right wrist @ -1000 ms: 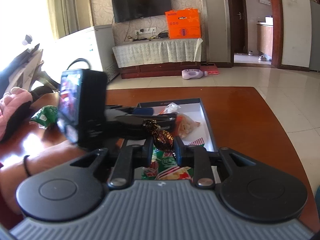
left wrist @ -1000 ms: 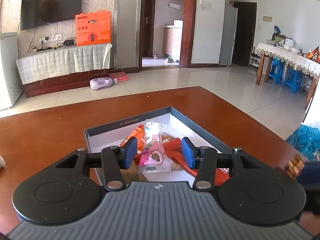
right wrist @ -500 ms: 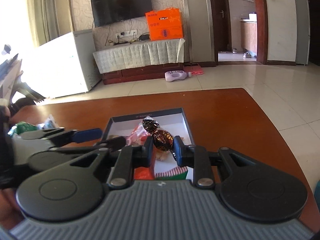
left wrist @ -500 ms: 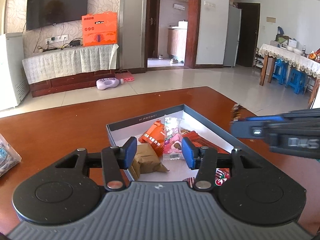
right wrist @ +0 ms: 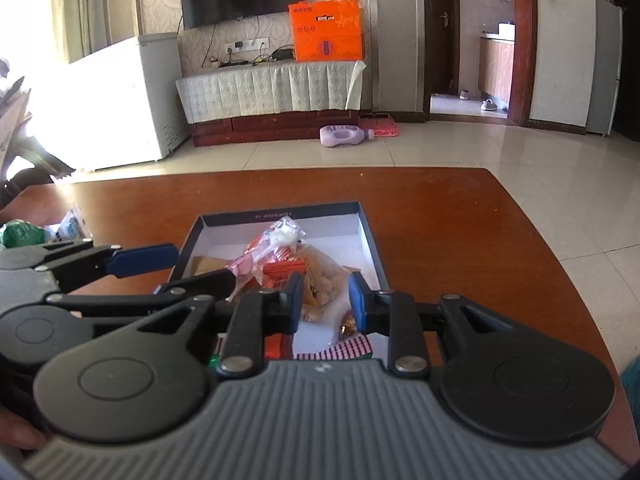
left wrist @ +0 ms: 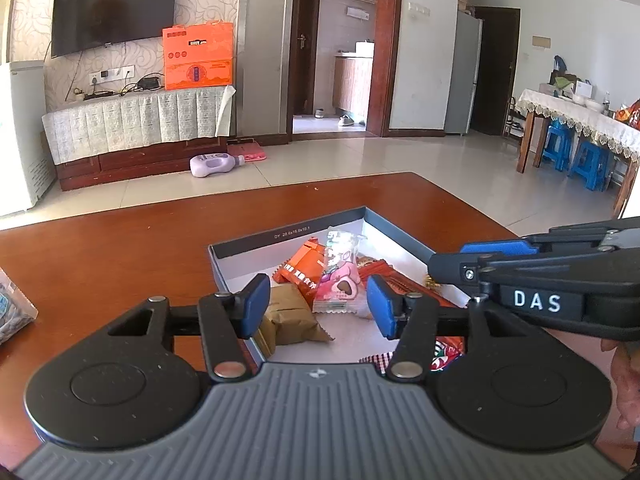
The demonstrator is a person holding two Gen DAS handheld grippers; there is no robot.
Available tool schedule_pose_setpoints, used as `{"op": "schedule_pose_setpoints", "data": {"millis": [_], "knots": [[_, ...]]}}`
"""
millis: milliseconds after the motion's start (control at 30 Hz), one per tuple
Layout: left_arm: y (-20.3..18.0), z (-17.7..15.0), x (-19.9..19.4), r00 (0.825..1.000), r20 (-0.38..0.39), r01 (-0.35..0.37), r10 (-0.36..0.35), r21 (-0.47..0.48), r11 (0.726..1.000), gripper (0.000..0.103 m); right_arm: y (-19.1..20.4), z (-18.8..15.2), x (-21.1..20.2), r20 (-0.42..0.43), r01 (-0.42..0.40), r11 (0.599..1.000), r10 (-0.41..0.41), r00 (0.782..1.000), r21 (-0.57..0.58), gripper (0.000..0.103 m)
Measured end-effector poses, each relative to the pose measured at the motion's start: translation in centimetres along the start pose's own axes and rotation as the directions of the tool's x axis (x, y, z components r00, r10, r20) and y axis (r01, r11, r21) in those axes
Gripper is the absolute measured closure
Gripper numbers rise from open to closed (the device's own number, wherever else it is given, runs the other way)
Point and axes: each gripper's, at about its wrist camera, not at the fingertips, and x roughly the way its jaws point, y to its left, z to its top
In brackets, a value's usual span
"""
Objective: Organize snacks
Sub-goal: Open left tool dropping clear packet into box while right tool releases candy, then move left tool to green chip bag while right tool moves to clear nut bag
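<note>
A dark-walled, white-floored box (left wrist: 280,236) sits on the brown table and holds several snacks: an orange packet (left wrist: 302,270), a pink packet (left wrist: 338,280), a brown packet (left wrist: 290,318). My left gripper (left wrist: 312,310) is open and empty above the box's near left corner. My right gripper (right wrist: 325,298) is open above the box's near end (right wrist: 280,214). A gold-wrapped candy (right wrist: 349,326) lies in the box just under its right finger. The right gripper shows in the left wrist view (left wrist: 460,260) reaching in from the right.
Loose snack packets lie on the table left of the box: a green one (right wrist: 20,234) and a clear one (right wrist: 72,226), and another in the left wrist view (left wrist: 12,308). The table edge (right wrist: 532,240) runs close on the right.
My right gripper has opened and the dark foil candy it held has dropped into the box. Both grippers have shifted a little over the box.
</note>
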Motion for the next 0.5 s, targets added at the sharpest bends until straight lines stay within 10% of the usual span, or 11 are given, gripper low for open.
{"op": "schedule_pose_setpoints", "data": {"millis": [500], "knots": [[1.8, 0.2, -2.5, 0.999, 0.026, -0.041, 0.041, -0.01, 0.999, 0.03, 3.4, 0.6, -3.0, 0.082, -0.057, 0.998, 0.06, 0.995, -0.027, 0.072]]}}
